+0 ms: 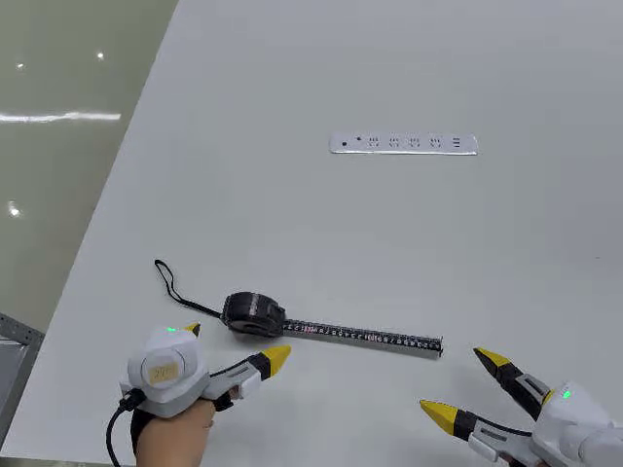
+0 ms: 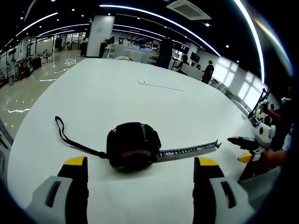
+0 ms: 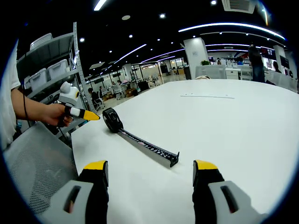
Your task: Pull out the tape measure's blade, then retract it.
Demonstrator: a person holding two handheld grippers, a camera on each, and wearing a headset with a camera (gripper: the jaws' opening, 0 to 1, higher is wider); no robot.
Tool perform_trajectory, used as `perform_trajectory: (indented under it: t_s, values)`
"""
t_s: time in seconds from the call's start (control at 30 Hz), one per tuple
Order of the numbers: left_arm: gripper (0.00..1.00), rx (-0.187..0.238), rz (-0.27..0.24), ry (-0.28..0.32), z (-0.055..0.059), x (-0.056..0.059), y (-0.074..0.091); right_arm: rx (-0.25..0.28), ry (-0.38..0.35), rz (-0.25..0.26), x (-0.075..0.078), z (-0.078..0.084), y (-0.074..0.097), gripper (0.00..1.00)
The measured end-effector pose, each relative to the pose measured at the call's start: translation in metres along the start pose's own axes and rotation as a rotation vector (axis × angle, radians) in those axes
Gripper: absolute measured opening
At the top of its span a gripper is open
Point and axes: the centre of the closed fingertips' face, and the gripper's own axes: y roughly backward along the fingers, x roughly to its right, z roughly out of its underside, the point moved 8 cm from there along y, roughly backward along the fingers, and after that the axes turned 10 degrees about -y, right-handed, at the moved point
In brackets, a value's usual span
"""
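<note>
Jaws wide and empty on both; tape measure (image 1: pixel 253 314) lies just beyond left gripper (image 1: pixel 236 342), its blade (image 1: pixel 365 338) running right toward right gripper (image 1: pixel 456 379).

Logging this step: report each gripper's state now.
Left gripper: open, empty, facing the tape measure.
Right gripper: open, empty, near the end of the blade.

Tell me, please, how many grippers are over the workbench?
2. The left gripper is open close beside the tape measure's case; the right gripper is open near the tip of the extended blade. None seems hidden.
</note>
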Motion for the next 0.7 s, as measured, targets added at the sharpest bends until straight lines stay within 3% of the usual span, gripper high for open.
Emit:
perform_trajectory:
  t_s: [0.33,0.7]
  values:
    - [0.93,-0.029,-0.021,-0.003,0.004,0.0,-0.011,0.01,-0.005,0.001,0.0,-0.003,-0.001,0.74]
    - [0.93,-0.035,-0.038,0.003,-0.001,-0.004,-0.021,0.016,-0.009,0.004,0.002,-0.005,-0.001,0.75]
